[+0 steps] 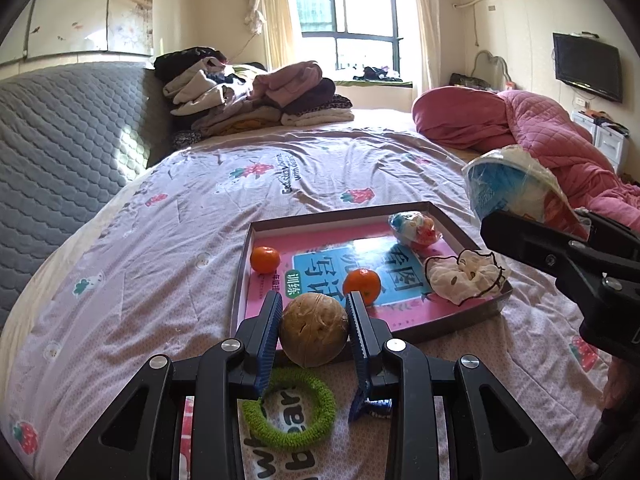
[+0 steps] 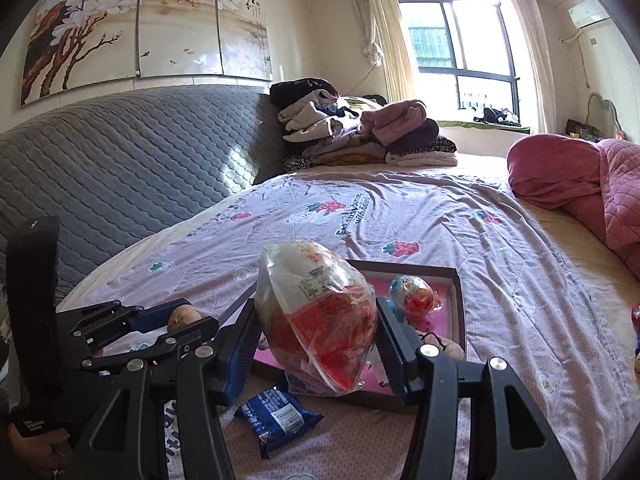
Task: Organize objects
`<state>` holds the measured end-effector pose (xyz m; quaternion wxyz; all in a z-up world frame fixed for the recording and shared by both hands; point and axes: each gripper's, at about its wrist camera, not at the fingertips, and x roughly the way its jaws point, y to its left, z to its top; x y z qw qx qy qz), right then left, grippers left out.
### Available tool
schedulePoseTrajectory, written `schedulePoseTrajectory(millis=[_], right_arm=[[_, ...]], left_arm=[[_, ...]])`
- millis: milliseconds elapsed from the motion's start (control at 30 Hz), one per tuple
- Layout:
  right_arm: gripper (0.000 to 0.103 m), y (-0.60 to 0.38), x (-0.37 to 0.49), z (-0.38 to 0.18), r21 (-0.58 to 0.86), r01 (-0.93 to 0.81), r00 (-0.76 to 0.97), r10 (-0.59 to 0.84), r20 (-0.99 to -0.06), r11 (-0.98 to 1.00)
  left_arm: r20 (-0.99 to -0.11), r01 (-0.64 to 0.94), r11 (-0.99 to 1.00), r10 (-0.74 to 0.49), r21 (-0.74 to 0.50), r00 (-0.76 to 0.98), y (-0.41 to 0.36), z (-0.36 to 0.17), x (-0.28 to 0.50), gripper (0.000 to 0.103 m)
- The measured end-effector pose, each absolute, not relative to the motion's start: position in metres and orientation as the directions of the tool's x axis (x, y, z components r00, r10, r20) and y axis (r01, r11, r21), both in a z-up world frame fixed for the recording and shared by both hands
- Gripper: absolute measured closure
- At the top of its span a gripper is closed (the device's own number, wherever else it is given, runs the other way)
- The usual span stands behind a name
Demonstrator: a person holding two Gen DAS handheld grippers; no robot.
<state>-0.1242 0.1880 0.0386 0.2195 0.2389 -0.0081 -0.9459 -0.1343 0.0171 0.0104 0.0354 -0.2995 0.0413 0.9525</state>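
Here the left gripper [image 1: 314, 320] clamps a walnut [image 1: 314, 330] above the tray's [image 1: 240, 280] near edge on the bed [image 1: 160, 240], while the right gripper [image 2: 316, 344] grasps a wrapped snack bag [image 2: 316, 320] over the tray's near corner.

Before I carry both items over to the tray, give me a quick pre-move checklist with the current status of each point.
1. Left gripper closed on the walnut: ok, both pads touch it.
2. Right gripper closed on the wrapped snack bag: ok, pinched between both fingers.
3. Free floor in the tray: ok, space shows between the two oranges and the cloth mask.
4. Grip on the bag firm enough: cannot tell, the wrapper is loose plastic.
5. Green hair tie and blue packet left on the bed: not ok, both lie outside the tray.
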Motion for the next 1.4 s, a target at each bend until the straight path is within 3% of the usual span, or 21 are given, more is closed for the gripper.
schedulePoseTrajectory(millis=[1400], right_arm=[[0.048, 0.182, -0.17, 0.032, 0.101, 0.355, -0.828, -0.363, -0.428, -0.929]], left_arm=[[-0.592, -0.036, -0.997, -0.008, 0.063, -0.806, 0.008, 0.009, -0.2, 0.07]])
